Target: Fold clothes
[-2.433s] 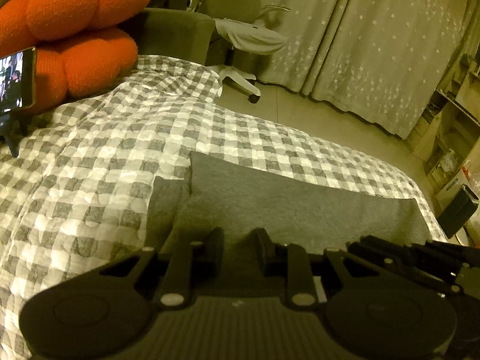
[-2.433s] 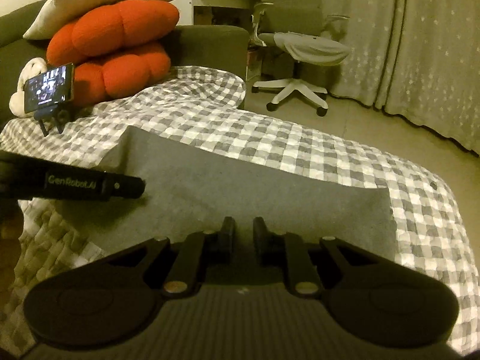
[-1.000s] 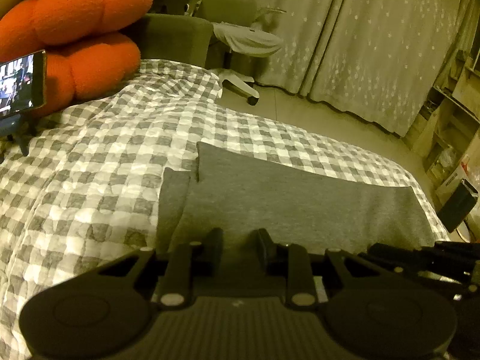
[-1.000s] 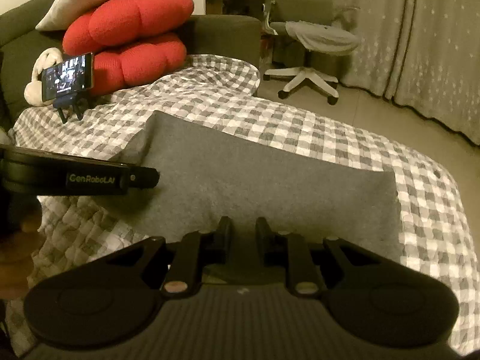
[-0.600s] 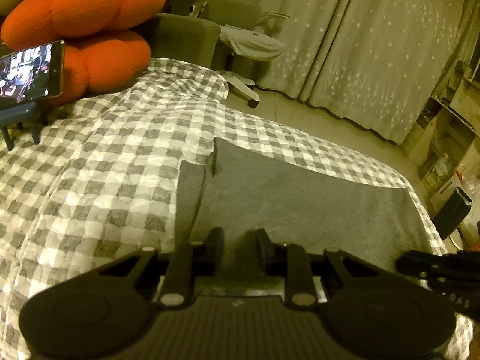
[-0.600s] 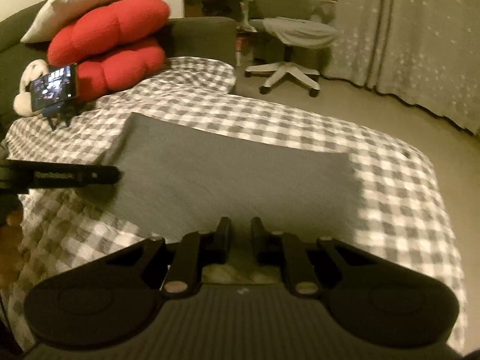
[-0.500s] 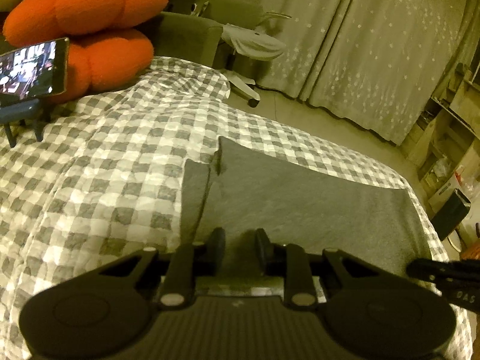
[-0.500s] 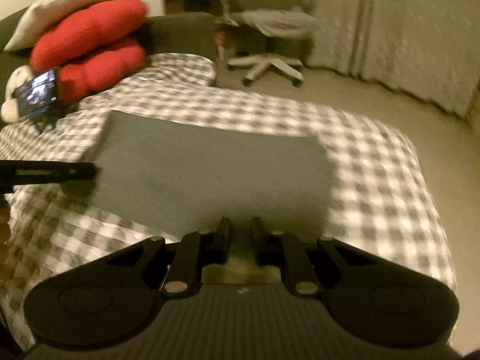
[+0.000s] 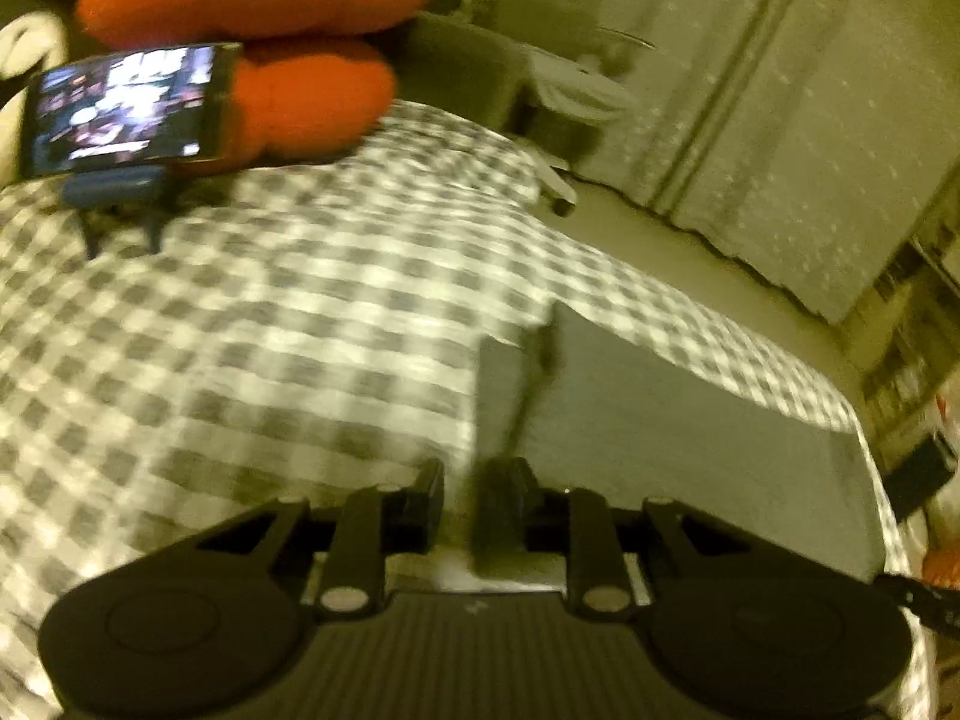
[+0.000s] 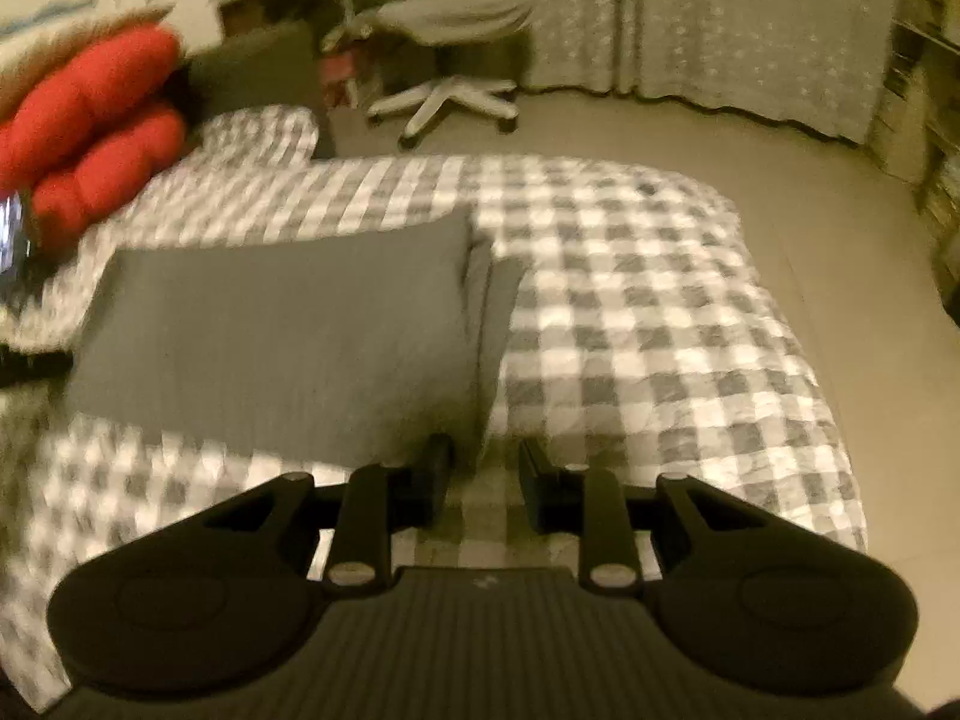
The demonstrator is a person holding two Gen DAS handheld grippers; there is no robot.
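Right wrist — garment left of parted jaws.

- Light: dim, warm yellow indoor cast over both views; source not seen.
- Brightest patches: white squares of the checked bedspread, right of the grey garment.
- Glare: lit phone screen, smeared.
- Blur: motion smear heavy in the left view and along the right view's left side, where the red cushion lies.
- Distortion: fisheye bending, dark corners.
- Shadow: soft, along the garment's near edge.
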